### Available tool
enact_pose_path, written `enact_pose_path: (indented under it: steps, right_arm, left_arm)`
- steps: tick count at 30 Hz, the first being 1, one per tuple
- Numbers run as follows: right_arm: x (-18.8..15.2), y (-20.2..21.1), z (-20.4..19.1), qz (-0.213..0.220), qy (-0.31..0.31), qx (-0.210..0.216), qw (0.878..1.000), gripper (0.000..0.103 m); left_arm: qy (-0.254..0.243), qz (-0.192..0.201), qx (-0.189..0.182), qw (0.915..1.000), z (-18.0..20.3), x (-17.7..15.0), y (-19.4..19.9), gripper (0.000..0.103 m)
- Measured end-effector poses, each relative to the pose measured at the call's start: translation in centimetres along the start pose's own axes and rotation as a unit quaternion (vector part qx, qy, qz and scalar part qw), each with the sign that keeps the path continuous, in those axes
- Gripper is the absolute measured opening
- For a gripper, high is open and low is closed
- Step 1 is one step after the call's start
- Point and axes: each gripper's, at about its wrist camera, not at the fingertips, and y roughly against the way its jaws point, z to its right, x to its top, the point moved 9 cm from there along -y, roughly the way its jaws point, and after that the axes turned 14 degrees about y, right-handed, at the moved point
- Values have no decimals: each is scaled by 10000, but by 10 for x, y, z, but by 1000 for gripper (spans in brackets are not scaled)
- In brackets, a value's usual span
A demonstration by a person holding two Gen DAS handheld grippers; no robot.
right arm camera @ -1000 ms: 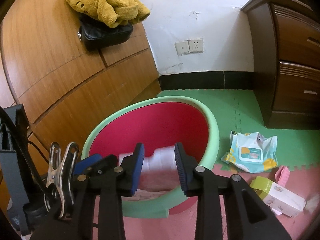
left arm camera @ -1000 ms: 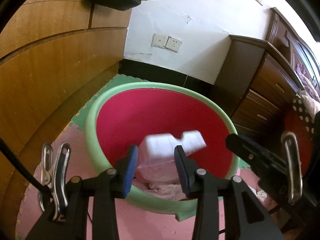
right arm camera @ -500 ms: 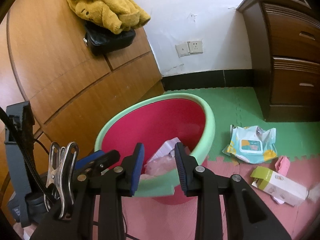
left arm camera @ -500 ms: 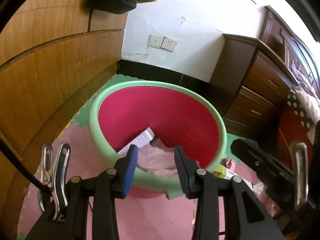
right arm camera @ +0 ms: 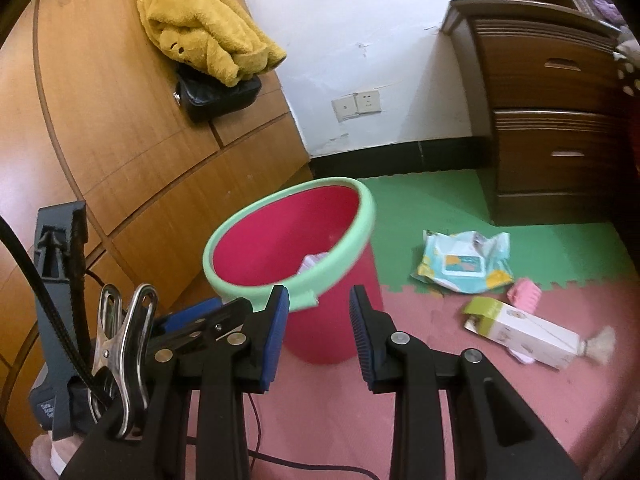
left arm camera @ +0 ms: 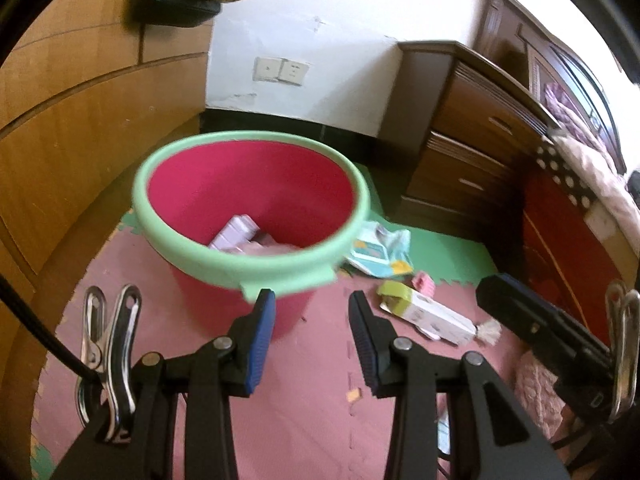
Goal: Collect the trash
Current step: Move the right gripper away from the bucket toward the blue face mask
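Note:
A red bin with a green rim (left arm camera: 192, 256) (right arm camera: 360, 216) stands on the foam floor mat. Inside it lie a pale box (left arm camera: 234, 232) and pink plastic. My left gripper (left arm camera: 312, 336) is open and empty, in front of the bin. My right gripper (right arm camera: 318, 328) is open and empty, also in front of the bin. On the floor to the bin's right lie a wet-wipe pack (right arm camera: 464, 262) (left arm camera: 378, 248), a green-and-white carton (right arm camera: 520, 332) (left arm camera: 424, 312) and a small pink item (right arm camera: 524, 294).
A wooden cabinet (right arm camera: 120, 140) rises on the left with a yellow towel (right arm camera: 204, 20) and black bag (right arm camera: 220, 94) on it. A dark drawer chest (right arm camera: 556, 128) stands at the right. A bed (left arm camera: 592, 184) sits far right.
The white container that was between my left fingers now lies in the bin. Both grippers have pulled back and up from the bin, bringing the floor litter into view.

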Motion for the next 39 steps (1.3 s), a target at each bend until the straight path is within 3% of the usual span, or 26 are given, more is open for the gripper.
enact_pose_path:
  steps: [9, 22, 39]
  right_arm:
    - [-46, 41, 30, -195, -185, -211, 9994, 32]
    - [-134, 78, 89, -808, -559, -526, 9938, 32]
    - [-221, 96, 137, -1546, -764, -795, 9818, 32]
  left_arm:
    - [-149, -399, -164, 9990, 33, -51, -5, 40]
    - [-396, -889, -165, 9951, 66, -113, -31, 40]
    - [-1160, -1738, -342, 9773, 118, -199, -74, 40]
